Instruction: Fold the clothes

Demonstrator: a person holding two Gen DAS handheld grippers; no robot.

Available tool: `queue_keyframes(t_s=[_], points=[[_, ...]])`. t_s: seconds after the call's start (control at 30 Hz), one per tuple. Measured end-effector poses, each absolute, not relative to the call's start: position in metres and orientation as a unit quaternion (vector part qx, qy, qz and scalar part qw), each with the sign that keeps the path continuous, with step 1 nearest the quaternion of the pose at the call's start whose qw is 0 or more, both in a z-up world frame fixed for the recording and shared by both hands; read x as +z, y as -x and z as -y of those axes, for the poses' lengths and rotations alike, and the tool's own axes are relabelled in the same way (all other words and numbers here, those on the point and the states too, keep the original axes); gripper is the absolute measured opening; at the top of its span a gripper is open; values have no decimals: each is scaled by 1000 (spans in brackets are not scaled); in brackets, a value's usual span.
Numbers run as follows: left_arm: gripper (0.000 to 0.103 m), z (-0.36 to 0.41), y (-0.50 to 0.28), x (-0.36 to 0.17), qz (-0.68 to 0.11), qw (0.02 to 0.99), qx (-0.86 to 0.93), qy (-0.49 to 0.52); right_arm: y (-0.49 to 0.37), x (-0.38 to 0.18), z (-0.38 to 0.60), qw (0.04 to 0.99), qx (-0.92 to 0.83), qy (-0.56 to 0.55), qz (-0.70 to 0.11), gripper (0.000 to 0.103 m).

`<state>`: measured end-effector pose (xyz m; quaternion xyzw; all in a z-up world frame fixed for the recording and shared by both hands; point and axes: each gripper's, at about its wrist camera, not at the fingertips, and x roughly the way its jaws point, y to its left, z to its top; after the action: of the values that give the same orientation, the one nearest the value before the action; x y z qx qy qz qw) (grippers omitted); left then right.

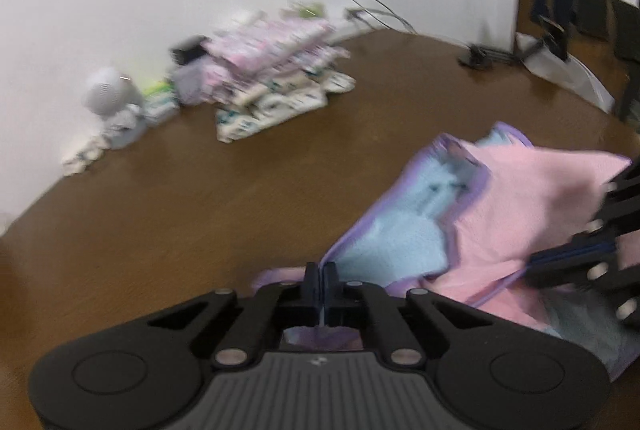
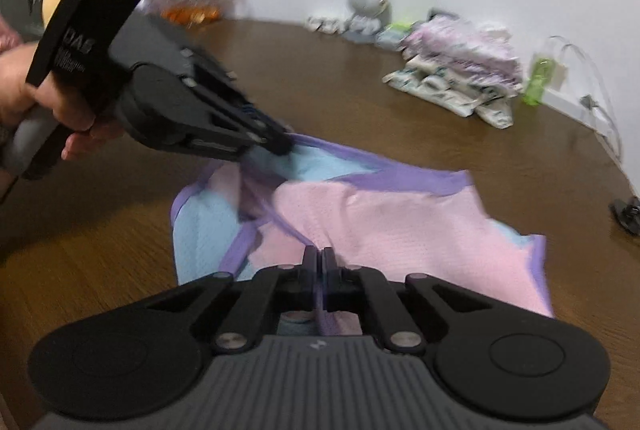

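A pink and light-blue garment (image 1: 520, 198) (image 2: 380, 214) with purple trim lies crumpled on the brown table (image 1: 160, 210) (image 2: 100, 230). In the left wrist view my left gripper (image 1: 321, 270) is shut on the garment's purple edge, and cloth shows behind the pads. My right gripper (image 2: 320, 254) is shut on another purple-trimmed edge nearer the pink part. Each gripper appears in the other's view: the right gripper (image 1: 536, 266) pinches the pink cloth at the right, and the left gripper (image 2: 284, 146), held by a person's hand (image 2: 24, 86), bites the far edge.
A pile of folded patterned clothes (image 1: 276, 70) (image 2: 460, 70) sits at the back by the white wall. Beside it stand a white round object (image 1: 106, 94) (image 2: 366, 0) and a green bottle (image 2: 538, 78). A black stand (image 1: 476, 56) and cables are at the far right.
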<state>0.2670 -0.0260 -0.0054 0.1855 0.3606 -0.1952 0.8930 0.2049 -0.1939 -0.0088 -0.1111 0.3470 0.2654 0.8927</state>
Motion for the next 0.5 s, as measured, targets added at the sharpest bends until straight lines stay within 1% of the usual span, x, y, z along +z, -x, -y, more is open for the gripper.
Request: queue_keyframes(t_s=[0.27,0.3,0.5], points=[[1,-7,-234,23,-341,913,-153,-166,-169,23,268,920,205,70,-326,1],[1,-9,-227,24,-340,913,-150,-166,-167,25,279,923,196,62,-326,0],[1,-16,-178,14,-358,904,-170,-163,-153,24,332,931,147,15,-334,0]])
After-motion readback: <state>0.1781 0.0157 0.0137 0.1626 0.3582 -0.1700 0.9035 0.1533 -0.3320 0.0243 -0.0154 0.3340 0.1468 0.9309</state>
